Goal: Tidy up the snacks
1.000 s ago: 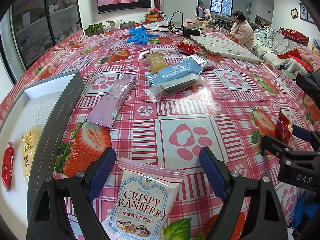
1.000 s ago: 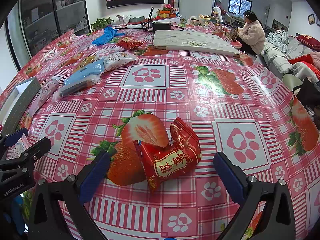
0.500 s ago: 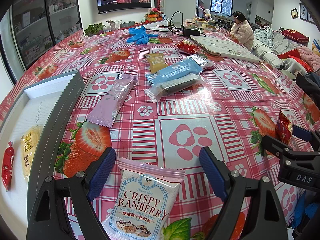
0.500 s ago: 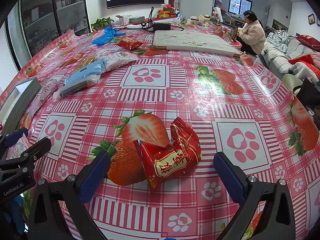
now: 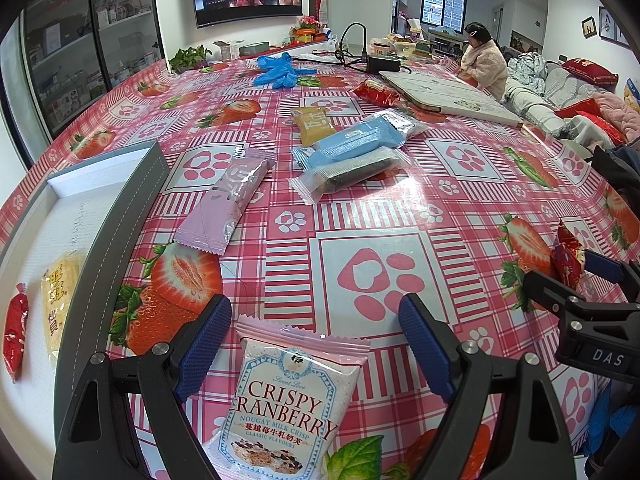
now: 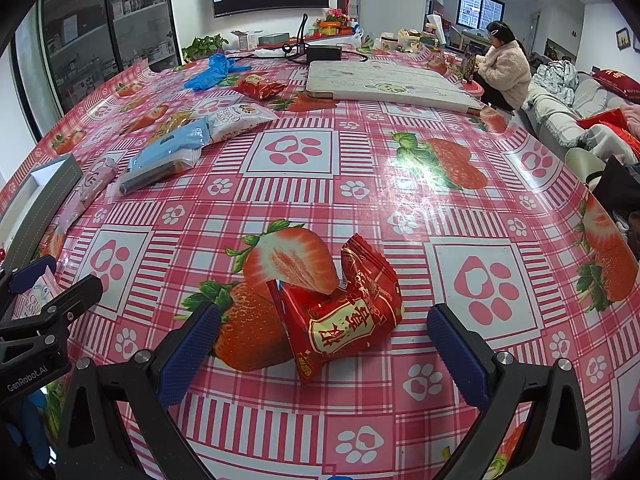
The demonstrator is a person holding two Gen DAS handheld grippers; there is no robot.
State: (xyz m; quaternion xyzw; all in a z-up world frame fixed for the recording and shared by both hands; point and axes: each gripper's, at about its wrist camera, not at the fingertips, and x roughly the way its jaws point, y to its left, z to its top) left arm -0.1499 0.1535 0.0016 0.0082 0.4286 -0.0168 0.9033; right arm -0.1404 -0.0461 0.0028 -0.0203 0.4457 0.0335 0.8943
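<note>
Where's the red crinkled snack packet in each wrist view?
Left wrist: red snack packet at far right edge, just behind the right gripper.
Right wrist: lower centre, between the open fingers, untouched.
Shared landmark: blue gloves at the table's far side.

The tablecloth point(image 5: 400, 208) is looking like glossy, smooth plastic, throwing back glare well beyond the left gripper point(image 5: 316, 344). Between its knurled blue pads point(image 5: 202, 344) a shiny film cranberry packet point(image 5: 292, 404) is lying; between the right gripper's point(image 6: 320, 352) pads, a crinkled glossy red foil packet point(image 6: 344, 316) is gleaming
</note>
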